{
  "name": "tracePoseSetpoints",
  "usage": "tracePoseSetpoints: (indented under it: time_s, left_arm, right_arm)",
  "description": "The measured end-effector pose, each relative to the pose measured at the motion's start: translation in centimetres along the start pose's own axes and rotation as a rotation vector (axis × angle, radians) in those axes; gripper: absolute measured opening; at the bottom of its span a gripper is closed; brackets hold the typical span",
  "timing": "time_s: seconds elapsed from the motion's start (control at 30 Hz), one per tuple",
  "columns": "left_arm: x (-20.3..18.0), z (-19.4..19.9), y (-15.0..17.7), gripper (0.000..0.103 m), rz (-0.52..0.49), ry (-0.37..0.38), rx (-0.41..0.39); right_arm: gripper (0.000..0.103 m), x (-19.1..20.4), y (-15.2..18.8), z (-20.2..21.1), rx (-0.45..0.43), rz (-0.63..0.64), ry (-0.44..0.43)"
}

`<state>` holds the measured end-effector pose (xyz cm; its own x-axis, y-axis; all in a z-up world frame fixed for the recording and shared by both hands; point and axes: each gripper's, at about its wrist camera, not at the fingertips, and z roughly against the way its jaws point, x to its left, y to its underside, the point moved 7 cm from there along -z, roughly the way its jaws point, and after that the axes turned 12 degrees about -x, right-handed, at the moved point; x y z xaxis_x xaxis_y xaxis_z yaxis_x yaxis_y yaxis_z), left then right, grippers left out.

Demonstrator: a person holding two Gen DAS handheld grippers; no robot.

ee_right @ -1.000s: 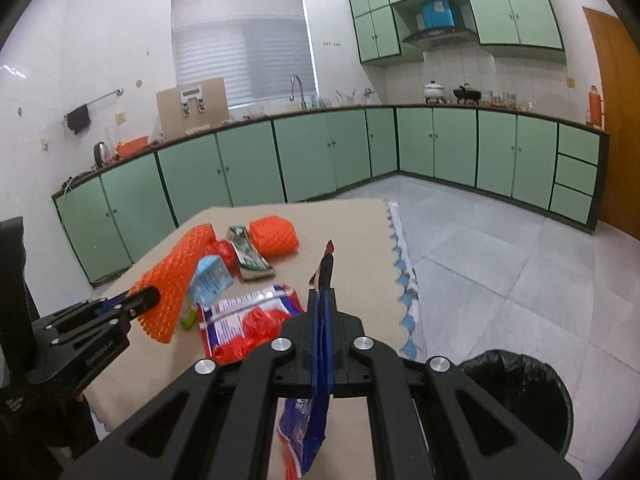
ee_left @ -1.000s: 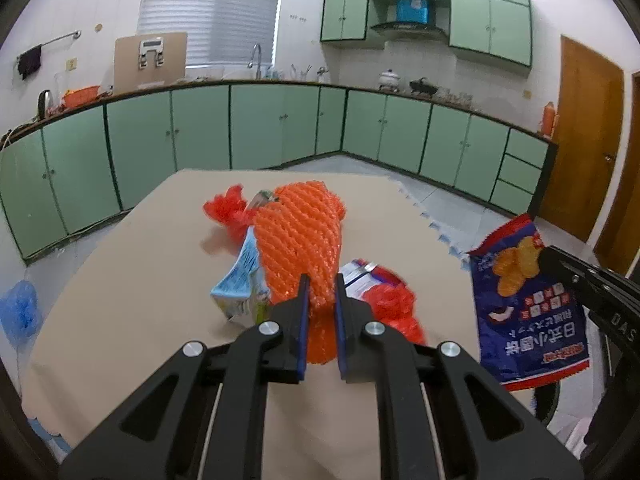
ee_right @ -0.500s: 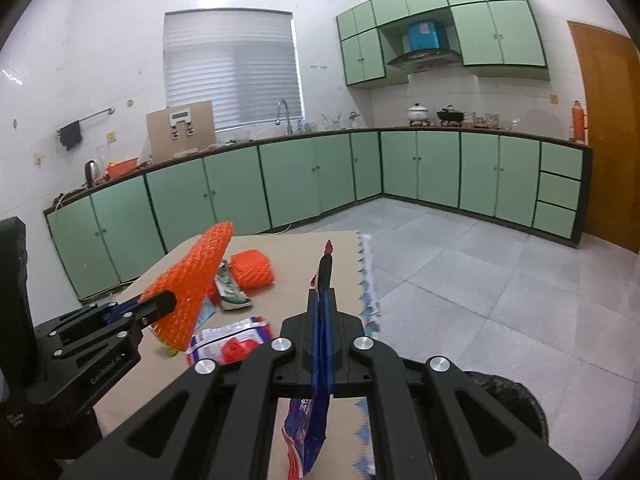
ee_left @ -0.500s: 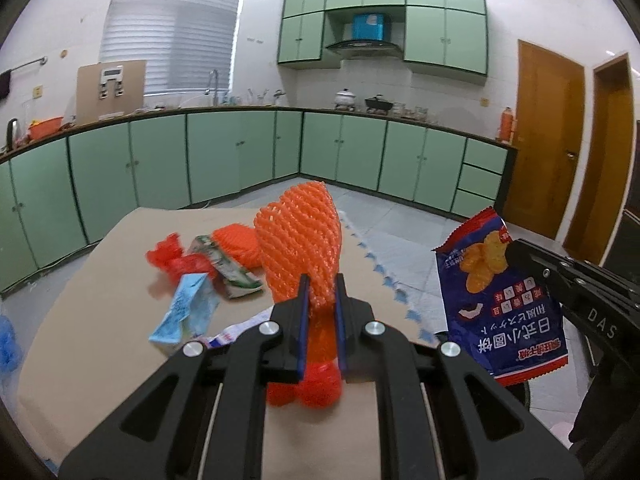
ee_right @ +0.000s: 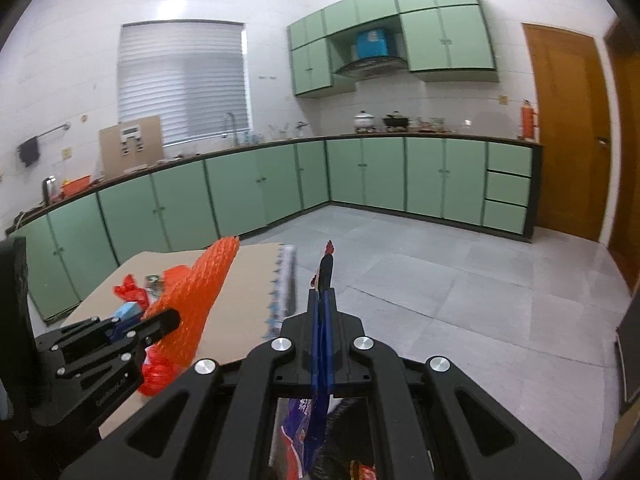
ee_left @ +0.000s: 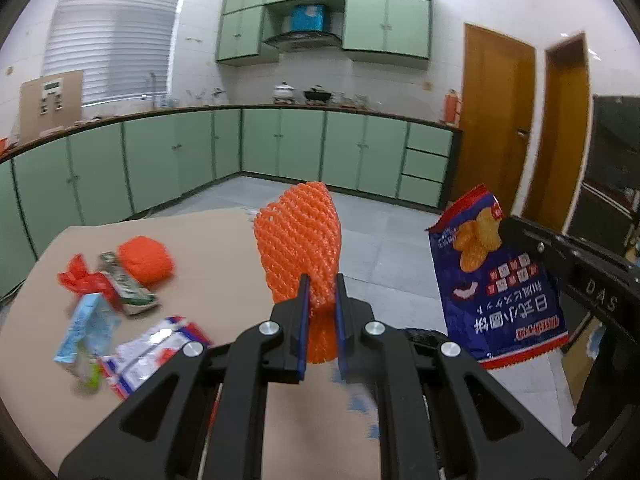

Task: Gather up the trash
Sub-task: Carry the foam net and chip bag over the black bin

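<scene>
My left gripper [ee_left: 320,292] is shut on an orange foam net sleeve [ee_left: 302,236], held upright above the table's right edge. It also shows in the right wrist view [ee_right: 196,292]. My right gripper [ee_right: 322,300] is shut on a blue snack bag [ee_left: 496,280], seen edge-on in its own view [ee_right: 316,392] and hanging above a black-lined trash bin [ee_right: 340,436]. More trash lies on the brown table [ee_left: 212,248]: an orange net ball [ee_left: 146,260], a red wrapper [ee_left: 78,280], a blue carton [ee_left: 86,328], a red-and-white packet [ee_left: 152,352].
Green kitchen cabinets [ee_right: 360,176] run along the far walls. Wooden doors [ee_left: 492,120] stand at the right. Grey tiled floor [ee_right: 460,272] lies beyond the table. The table's right edge has a blue patterned trim [ee_right: 280,292].
Both grippers have swung right, away from the table middle, carrying the net sleeve and the snack bag. The trash pile now lies to the left and the bin sits beneath the right gripper.
</scene>
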<state>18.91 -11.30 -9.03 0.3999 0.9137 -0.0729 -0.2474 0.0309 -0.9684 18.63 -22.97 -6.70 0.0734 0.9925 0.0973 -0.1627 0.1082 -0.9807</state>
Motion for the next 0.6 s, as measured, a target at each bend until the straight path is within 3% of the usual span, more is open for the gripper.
tracePoseSetpoints:
  time_s: [0.6]
  left_arm:
    - [-11.9, -7.8, 6.0, 0.010, -0.060, 0.219, 0.121]
  right_arm:
    - [0.003, -13.2, 5.1, -0.6, 0.085, -0.065, 0.203]
